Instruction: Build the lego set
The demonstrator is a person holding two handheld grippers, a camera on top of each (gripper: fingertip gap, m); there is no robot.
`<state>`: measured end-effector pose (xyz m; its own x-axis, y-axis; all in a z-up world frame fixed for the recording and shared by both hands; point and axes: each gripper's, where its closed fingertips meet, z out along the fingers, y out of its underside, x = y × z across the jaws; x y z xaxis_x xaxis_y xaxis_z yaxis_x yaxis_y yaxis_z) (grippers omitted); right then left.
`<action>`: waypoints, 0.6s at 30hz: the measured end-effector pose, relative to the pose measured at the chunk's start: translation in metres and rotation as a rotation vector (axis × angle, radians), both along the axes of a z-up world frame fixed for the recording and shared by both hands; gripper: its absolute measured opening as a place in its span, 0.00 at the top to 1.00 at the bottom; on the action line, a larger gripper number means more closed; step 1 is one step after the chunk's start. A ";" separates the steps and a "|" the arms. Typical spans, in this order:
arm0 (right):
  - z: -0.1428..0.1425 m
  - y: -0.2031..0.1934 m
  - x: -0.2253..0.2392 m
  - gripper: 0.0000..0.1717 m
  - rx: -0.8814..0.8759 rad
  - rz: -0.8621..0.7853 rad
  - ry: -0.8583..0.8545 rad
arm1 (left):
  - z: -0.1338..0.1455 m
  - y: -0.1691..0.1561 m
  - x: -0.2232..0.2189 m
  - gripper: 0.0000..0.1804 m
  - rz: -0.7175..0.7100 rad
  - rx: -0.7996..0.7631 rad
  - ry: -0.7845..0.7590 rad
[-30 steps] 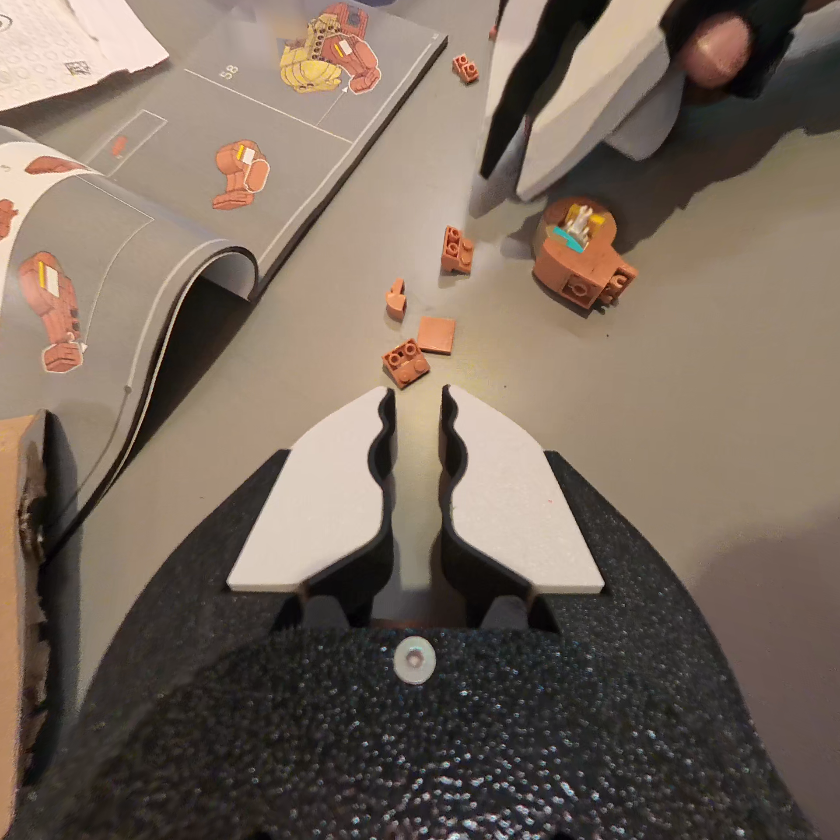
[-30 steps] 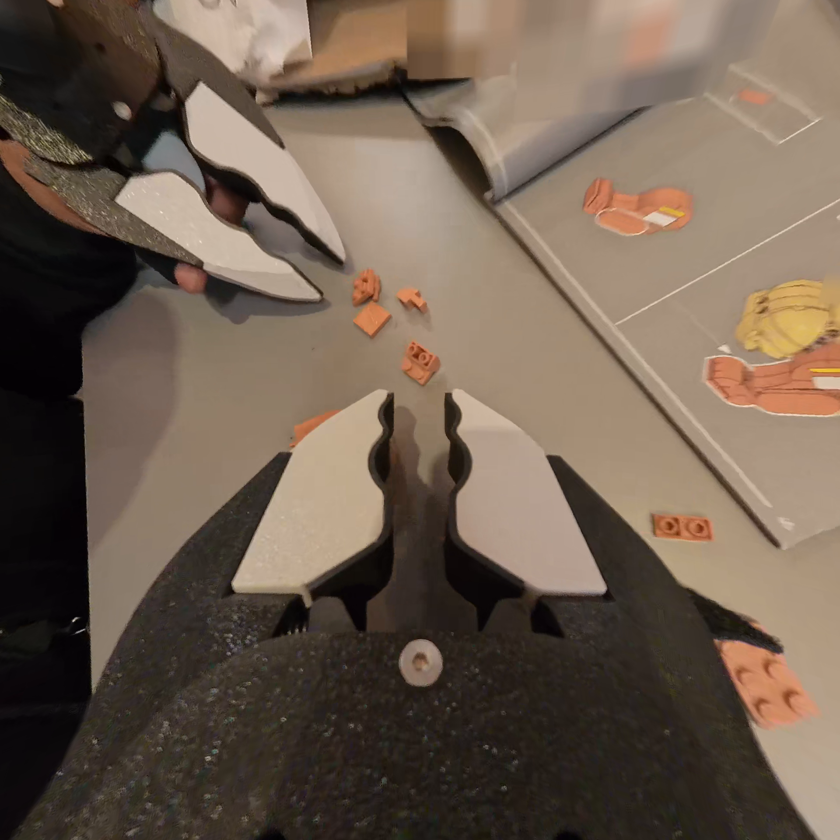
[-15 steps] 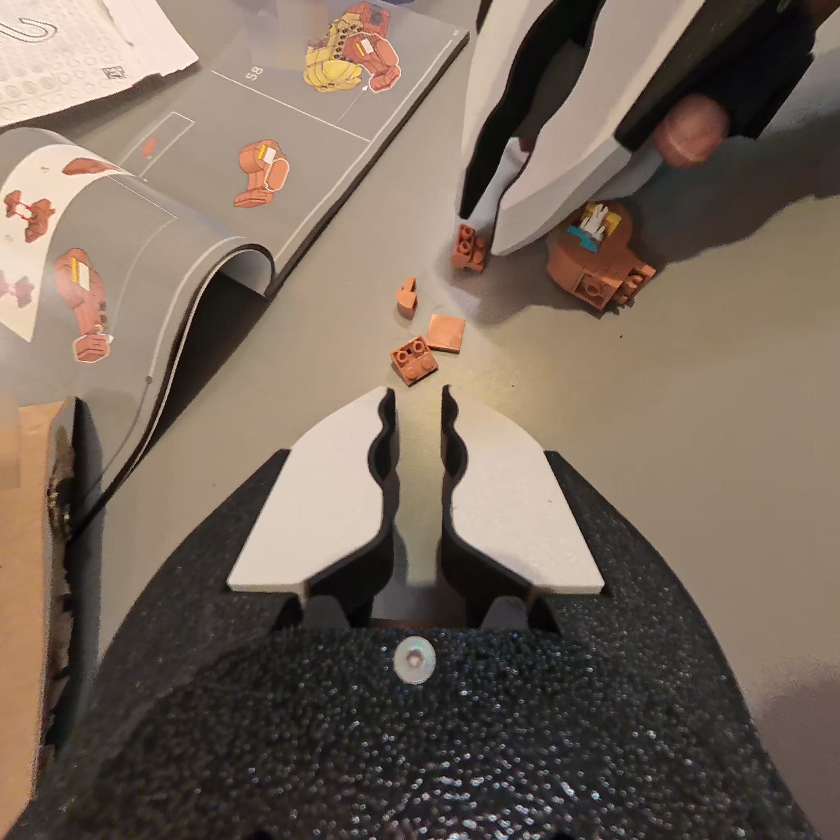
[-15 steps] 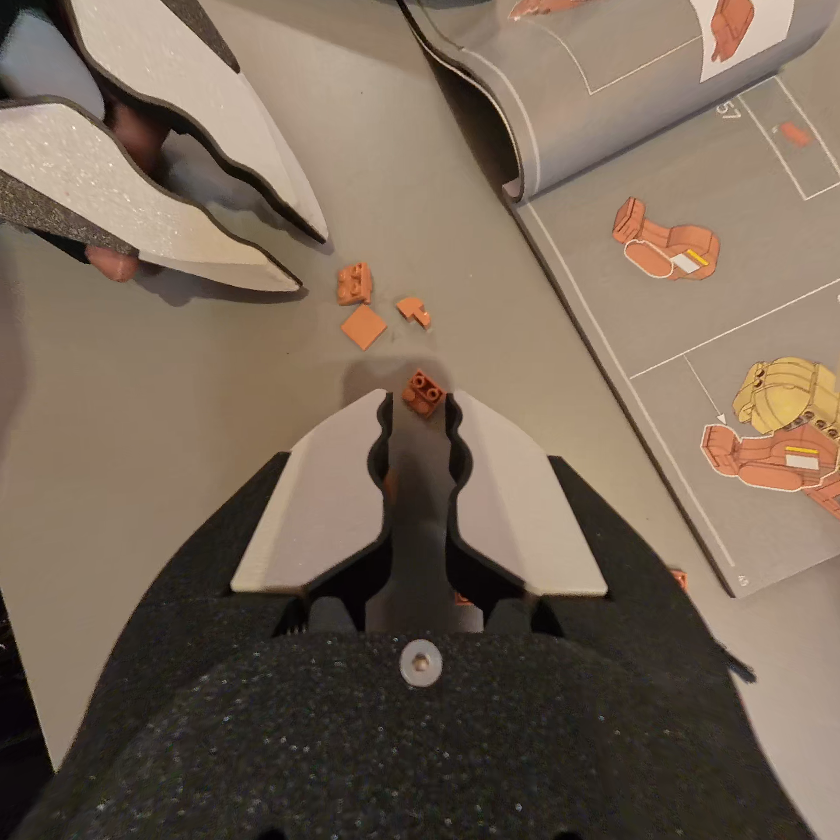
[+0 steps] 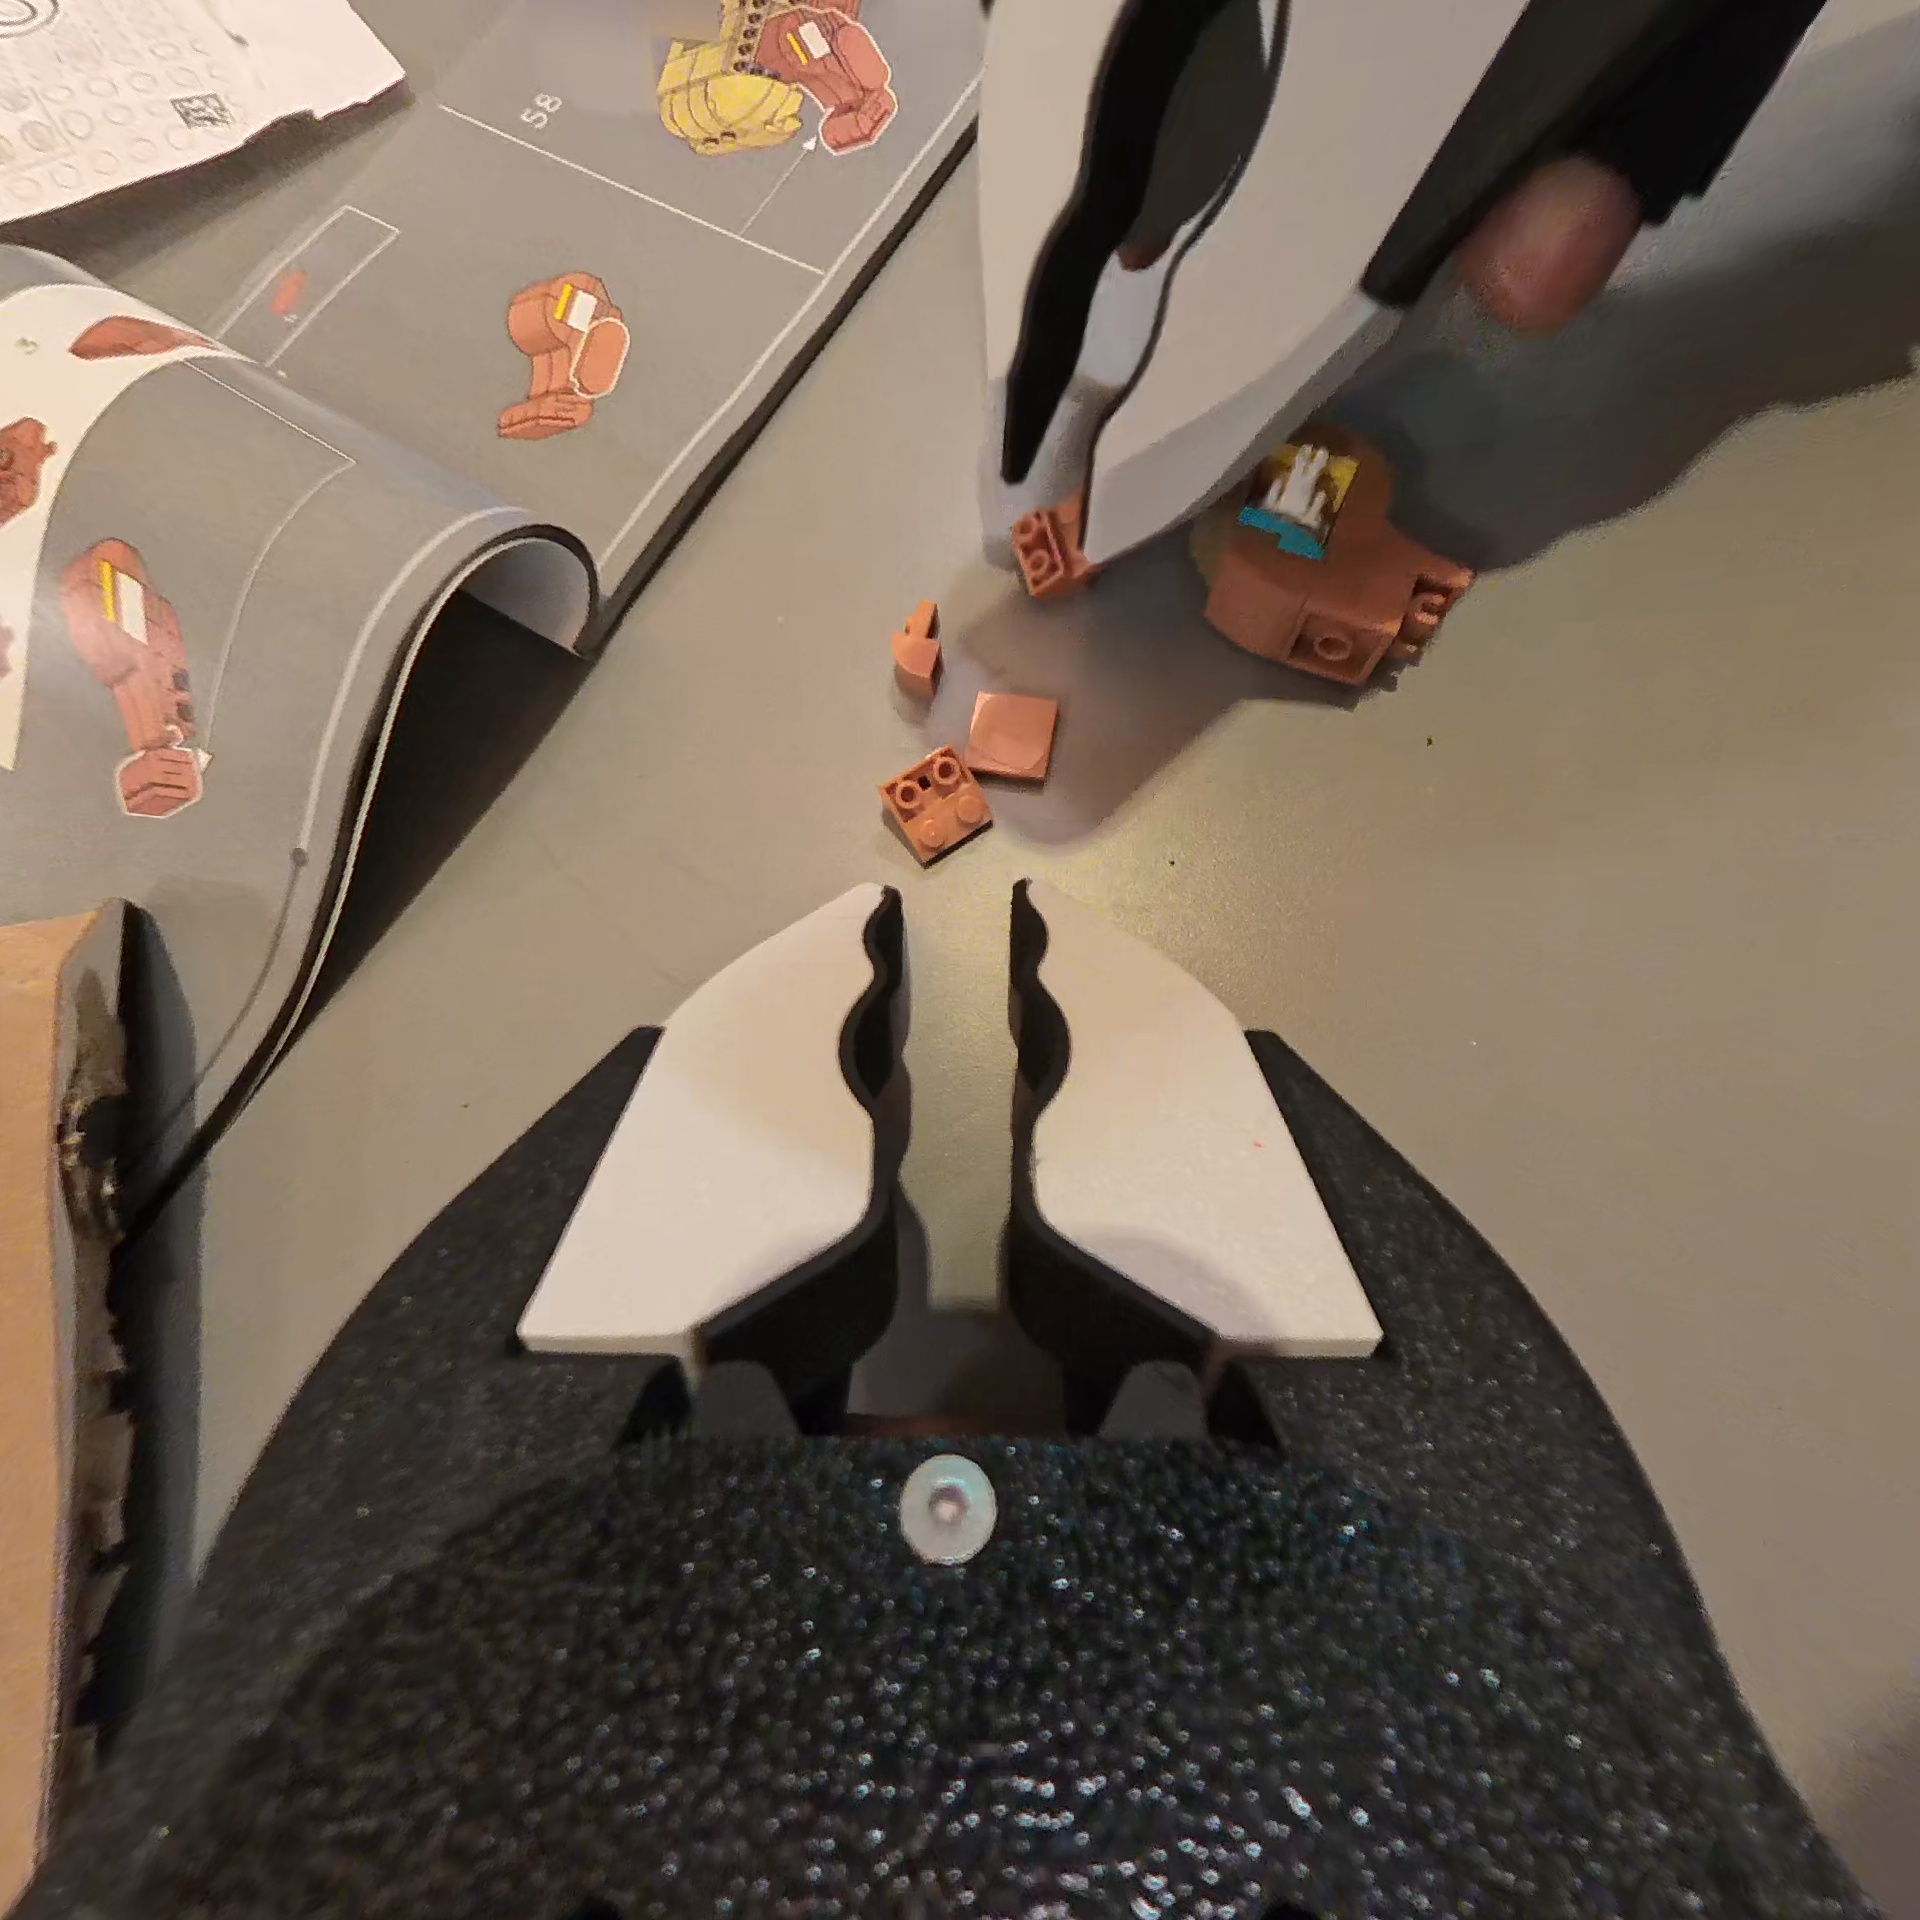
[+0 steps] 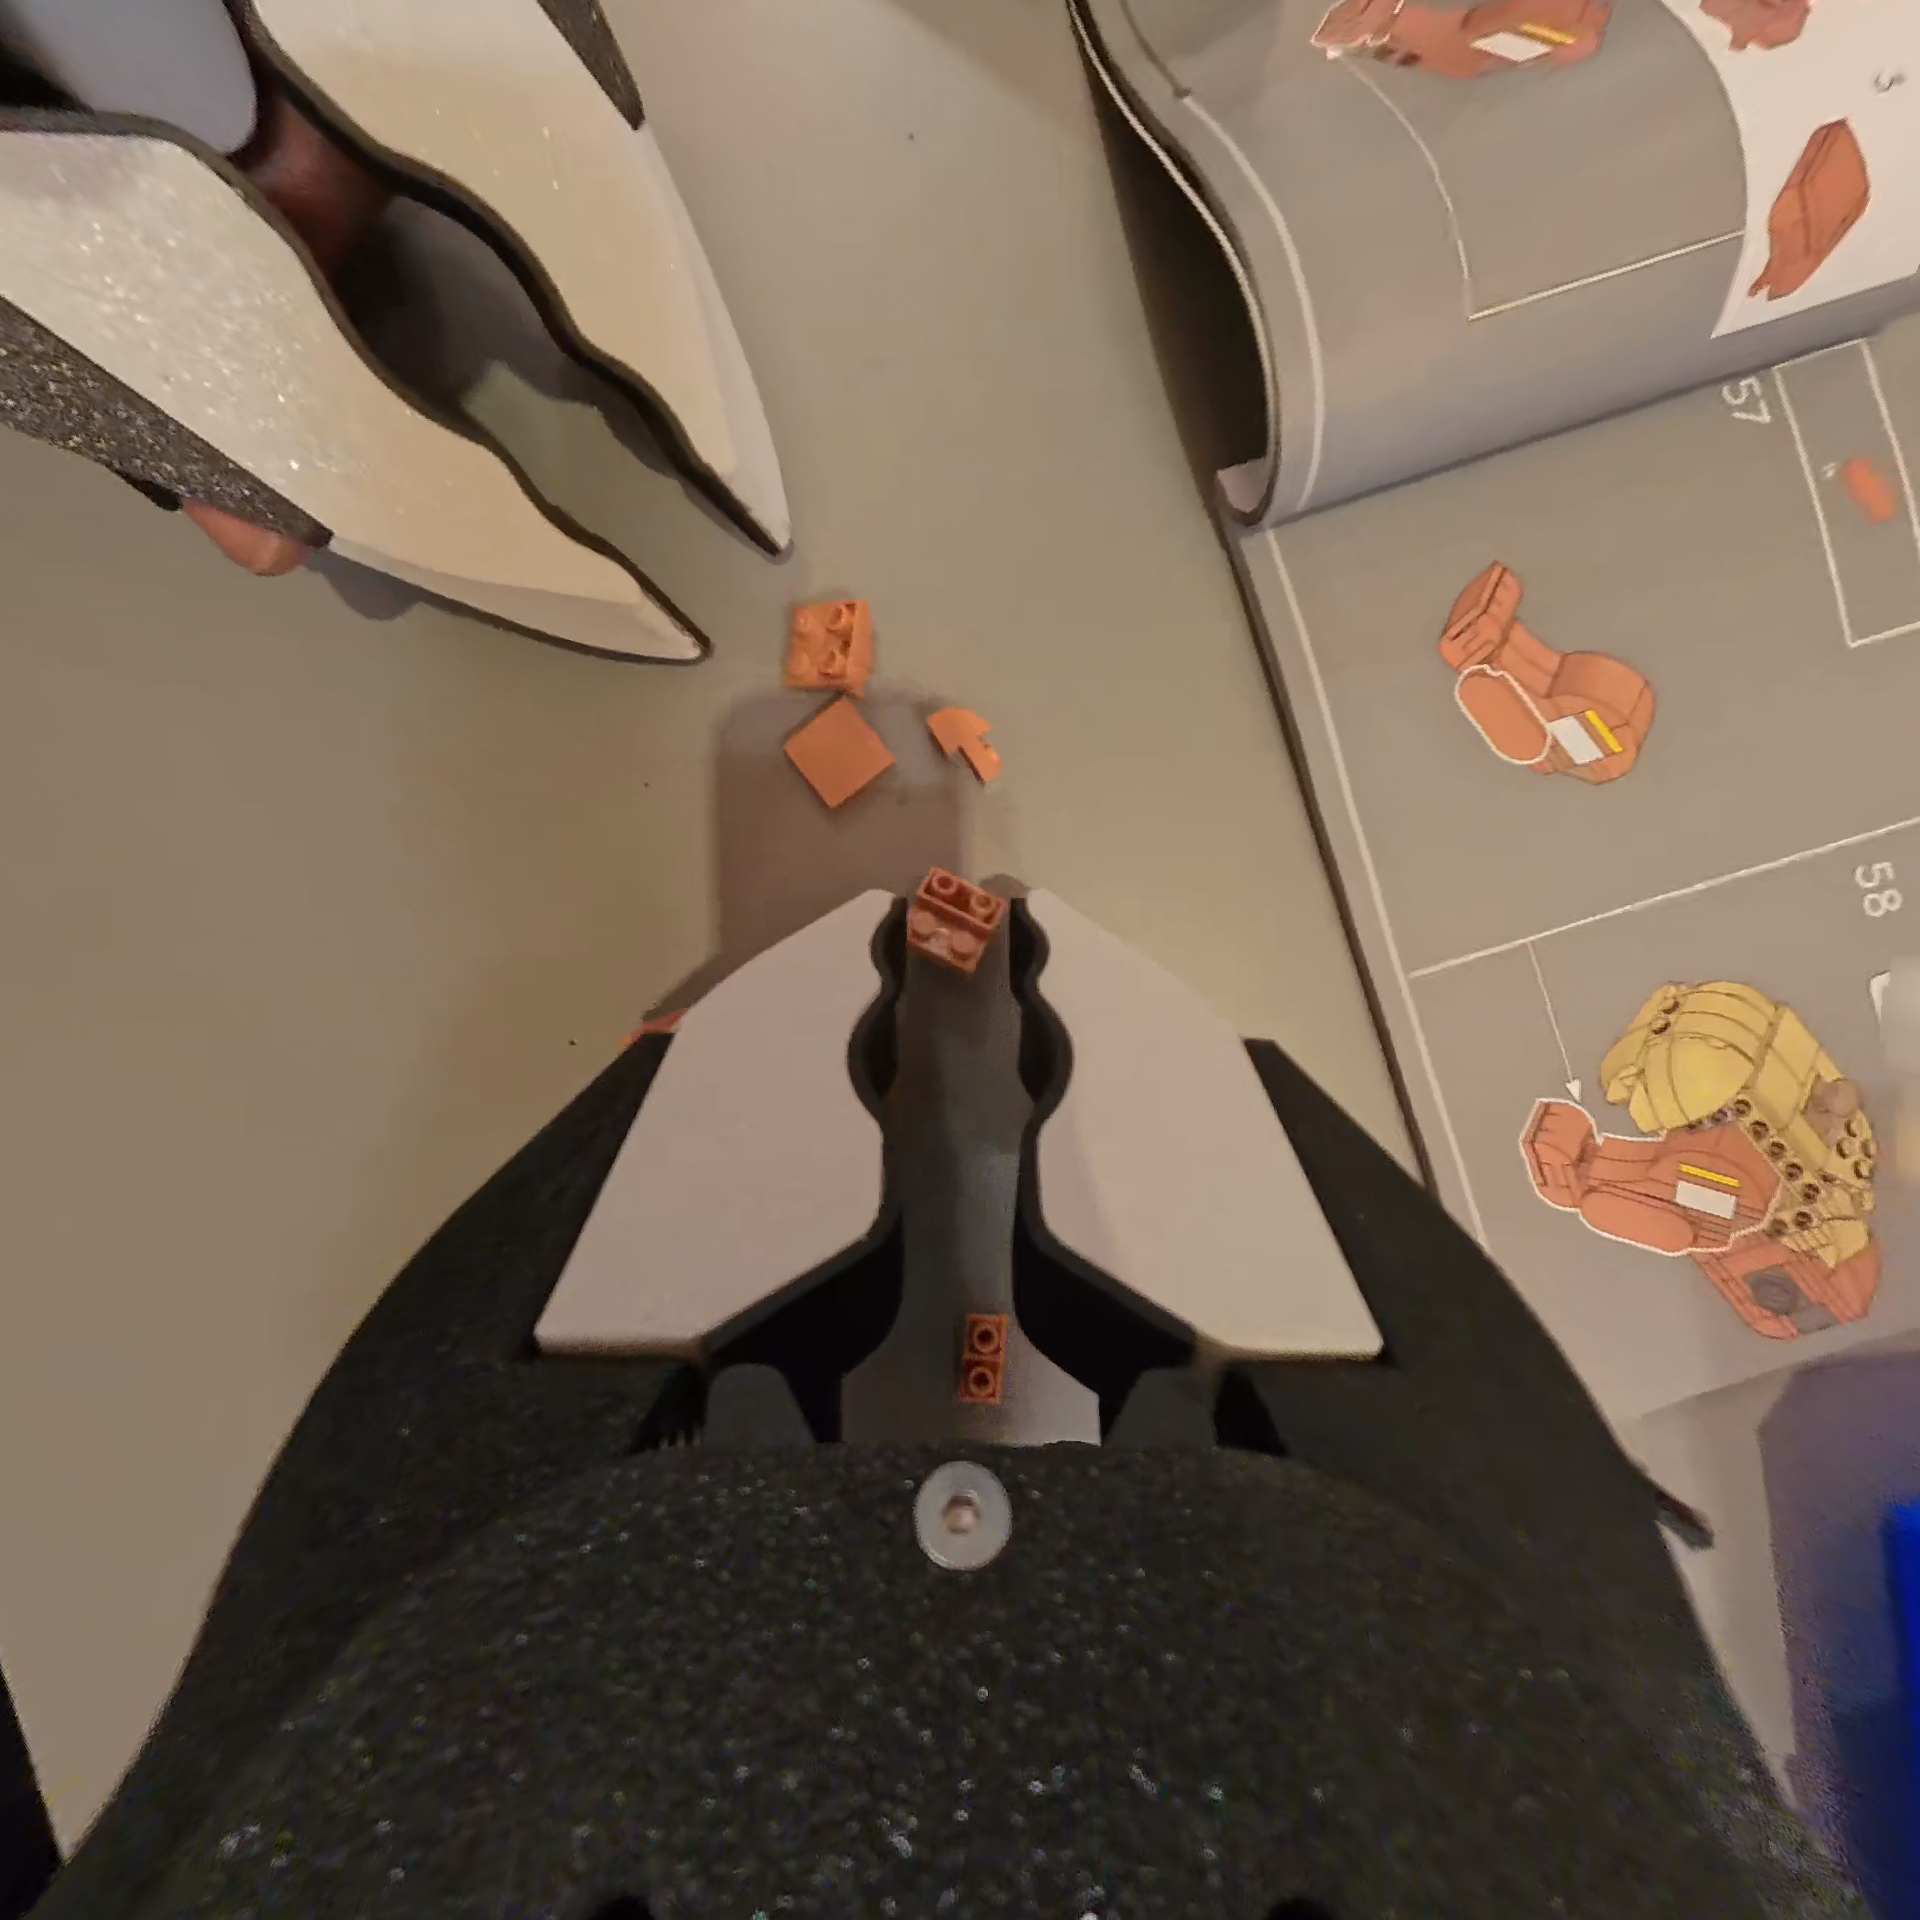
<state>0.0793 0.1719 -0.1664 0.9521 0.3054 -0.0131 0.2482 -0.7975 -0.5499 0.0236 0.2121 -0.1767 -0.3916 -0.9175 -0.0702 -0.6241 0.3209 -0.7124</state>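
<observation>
Left wrist view: left gripper (image 5: 956, 899) parted, only bare grey table (image 5: 1455, 1039) between its fingers, gripping nothing, poised just short of a studded brown brick (image 5: 935, 805). Beside that, a flat brown tile (image 5: 1013, 732) and a small curved piece (image 5: 916, 660), all loose and close together. Farther off, right gripper (image 5: 1044, 520) tipped steeply down, tips at table level, closed on a small brown brick (image 5: 1047, 561) just beside a part-built brown model (image 5: 1320, 592). Open instruction booklet (image 5: 520, 312) at left, one page curled up. Right wrist view: small brown brick (image 6: 956, 920) pinched between both fingertips, seemingly by opposite walls for a square hold. Ahead, the loose pieces, then the left gripper (image 6: 743, 597), open. Under the fingers, a two-stud plate (image 6: 982, 1356) flat on the table.
</observation>
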 end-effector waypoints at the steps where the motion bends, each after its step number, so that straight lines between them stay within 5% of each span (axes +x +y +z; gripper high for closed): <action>1: 0.003 -0.002 0.003 0.88 0.003 -0.010 0.007 | 0.001 0.000 0.000 0.89 -0.003 -0.003 -0.003; 18: -0.001 -0.012 -0.006 0.89 -0.161 0.086 0.163 | 0.012 -0.062 -0.003 0.90 -0.126 -0.155 0.008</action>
